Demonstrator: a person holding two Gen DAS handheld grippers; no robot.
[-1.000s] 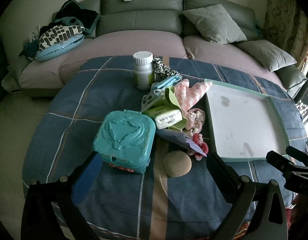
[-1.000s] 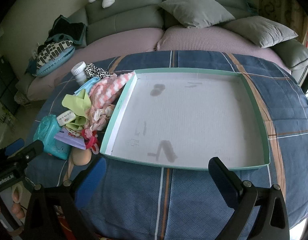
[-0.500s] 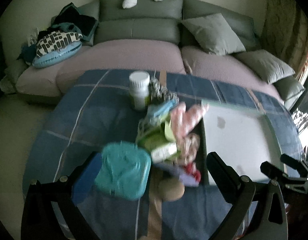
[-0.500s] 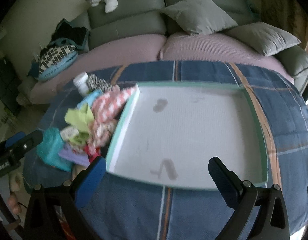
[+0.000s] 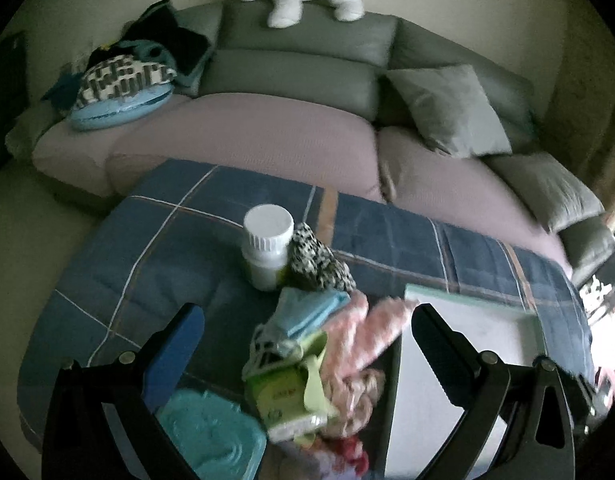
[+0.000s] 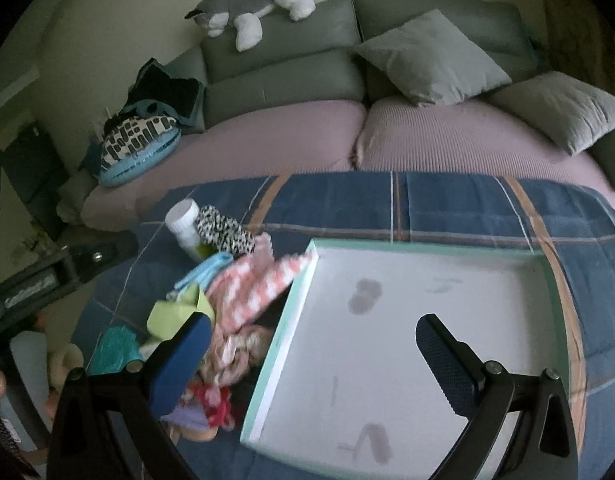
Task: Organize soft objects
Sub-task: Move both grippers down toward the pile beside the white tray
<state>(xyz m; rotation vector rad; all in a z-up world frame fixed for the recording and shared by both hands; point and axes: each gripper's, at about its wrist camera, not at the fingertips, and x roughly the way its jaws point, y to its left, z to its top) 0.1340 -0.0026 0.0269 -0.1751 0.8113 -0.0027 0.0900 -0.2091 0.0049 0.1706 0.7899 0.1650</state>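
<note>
A jumbled pile of soft things (image 5: 339, 344) lies on the blue checked cloth (image 5: 155, 248), touching the left edge of the tray (image 6: 387, 344): a pink-and-white knit, a light blue cloth and a black-and-white spotted piece beside a white bottle (image 5: 267, 248). Only the right view shows the whole tray, holding nothing but grey smudges. The left gripper (image 5: 307, 336) and right gripper (image 6: 311, 348) both gape wide, holding nothing.

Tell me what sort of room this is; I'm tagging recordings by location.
Most likely a home living room: a grey sofa with loose cushions, a plush dog on its back, and a low table under a plaid cloth.
</note>
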